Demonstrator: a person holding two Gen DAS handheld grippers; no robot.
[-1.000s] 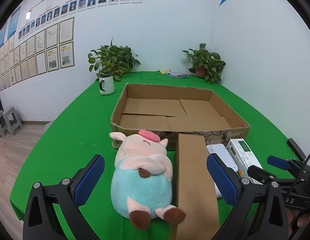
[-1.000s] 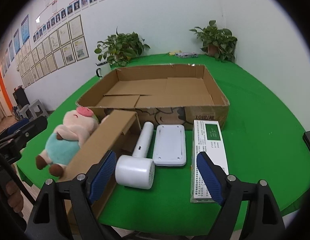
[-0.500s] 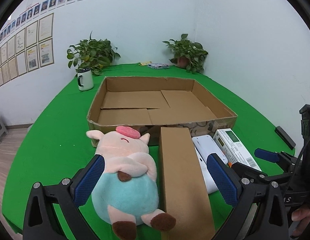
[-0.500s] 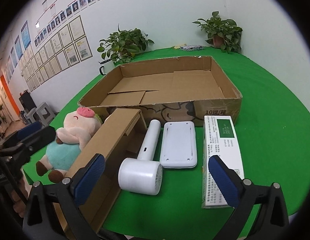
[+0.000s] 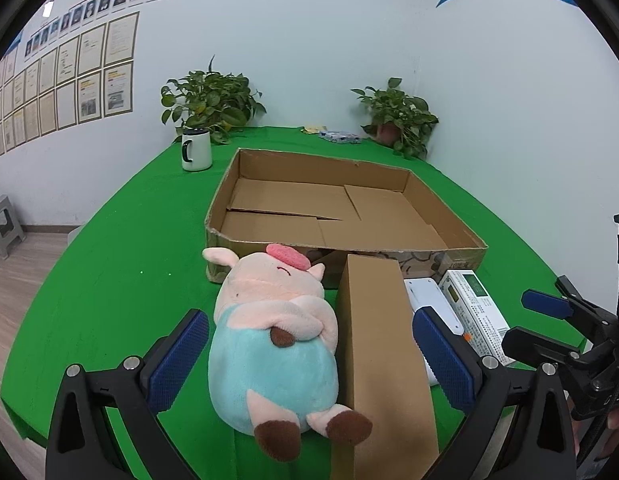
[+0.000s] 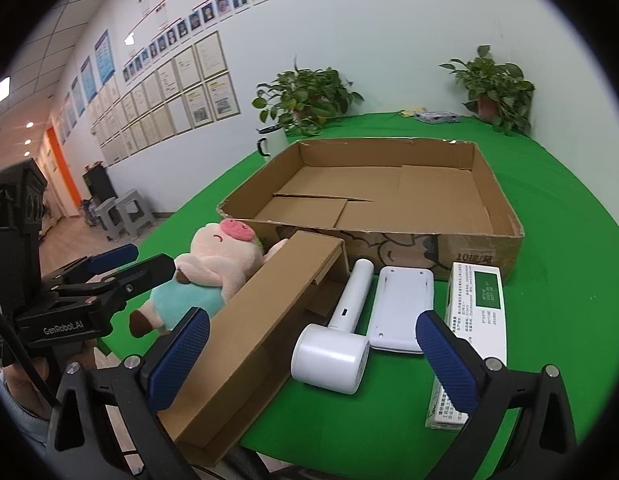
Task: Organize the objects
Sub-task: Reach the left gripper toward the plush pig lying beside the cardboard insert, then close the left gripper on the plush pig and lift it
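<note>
Hovering released, the left claw straddles the plush pig, lying just before the cardboard tray; right claw likewise released; closing now might snag the neighbouring long box.

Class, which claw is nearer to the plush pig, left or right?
Left. The left claw sits open around the plush pig; the right claw is beyond the long carton, over the white fan.
</note>
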